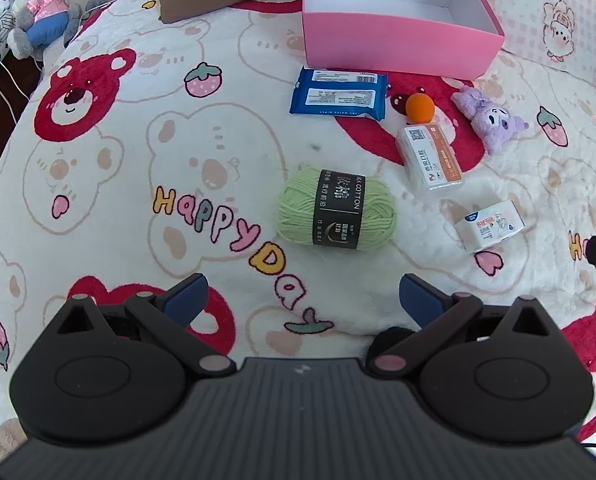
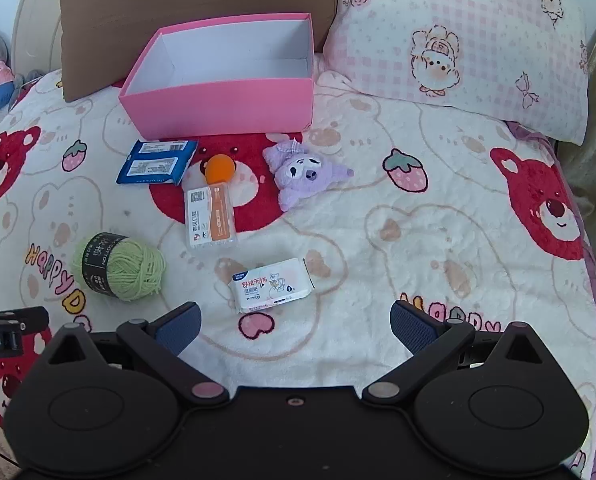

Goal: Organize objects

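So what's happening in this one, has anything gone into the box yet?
Nothing yet. Both grippers, left and right, hang open over the bed, holding nothing. The pink box sits empty near the pillows. Six items lie loose on the blanket in front of it: blue wipes pack, orange ball, purple plush, clear case, green yarn and white tissue pack. The yarn lies ahead of the left gripper; the tissue pack lies ahead of the right.

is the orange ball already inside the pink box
No, the orange ball lies on the blanket in front of the pink box, between the blue packet and the purple plush.
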Tool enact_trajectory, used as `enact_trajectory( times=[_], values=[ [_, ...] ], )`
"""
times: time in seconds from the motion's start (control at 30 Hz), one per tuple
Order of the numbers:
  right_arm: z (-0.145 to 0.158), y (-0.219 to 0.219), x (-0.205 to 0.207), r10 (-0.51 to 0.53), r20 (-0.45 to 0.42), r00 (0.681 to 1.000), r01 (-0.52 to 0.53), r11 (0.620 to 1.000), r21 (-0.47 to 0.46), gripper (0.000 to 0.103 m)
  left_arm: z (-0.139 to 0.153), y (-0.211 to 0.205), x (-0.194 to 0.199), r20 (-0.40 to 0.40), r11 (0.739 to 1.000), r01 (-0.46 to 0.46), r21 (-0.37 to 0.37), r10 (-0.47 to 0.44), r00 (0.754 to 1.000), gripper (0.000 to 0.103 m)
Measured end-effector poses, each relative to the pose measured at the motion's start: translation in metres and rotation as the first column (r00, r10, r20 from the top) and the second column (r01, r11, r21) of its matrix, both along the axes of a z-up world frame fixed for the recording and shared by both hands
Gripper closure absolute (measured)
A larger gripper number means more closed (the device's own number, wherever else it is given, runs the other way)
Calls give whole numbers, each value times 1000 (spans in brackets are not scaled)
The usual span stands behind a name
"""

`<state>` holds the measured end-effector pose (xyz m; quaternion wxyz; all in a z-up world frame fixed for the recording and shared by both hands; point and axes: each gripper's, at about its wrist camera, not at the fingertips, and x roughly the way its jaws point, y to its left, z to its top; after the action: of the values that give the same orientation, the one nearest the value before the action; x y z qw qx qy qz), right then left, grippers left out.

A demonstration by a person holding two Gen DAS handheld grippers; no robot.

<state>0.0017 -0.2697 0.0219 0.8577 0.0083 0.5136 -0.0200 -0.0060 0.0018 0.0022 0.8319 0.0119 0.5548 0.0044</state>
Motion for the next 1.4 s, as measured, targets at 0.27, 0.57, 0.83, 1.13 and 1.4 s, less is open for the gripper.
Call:
enact_trajectory(
  times=[0.27, 0.57, 0.83, 1.13, 1.4],
  values=[
    [1, 2, -2, 4, 9, 1000, -4, 1000, -3, 1, 0, 4, -3, -7, 1000, -17, -10, 17, 1000, 0],
    [1, 0, -2, 2, 10, 1000, -2, 1000, -2, 1, -2, 4, -5, -13, 1000, -24, -15, 24, 1000, 0],
    [0, 0, -1, 3, 4, 1000, -3, 1000, -6, 1, 0, 0, -4, -5, 1000, -8, 1, 8, 1000, 0],
    [-1, -1, -1, -3, 2, 1000, 3, 1000, -10, 1, -5, -1, -2, -21, 1000, -10, -2, 9, 1000, 0],
    [-10, 0, 0, 0, -25, 1000, 0, 1000, -9, 1, -9, 5, -3, -30, 1000, -14, -5, 14, 999, 0]
  ],
)
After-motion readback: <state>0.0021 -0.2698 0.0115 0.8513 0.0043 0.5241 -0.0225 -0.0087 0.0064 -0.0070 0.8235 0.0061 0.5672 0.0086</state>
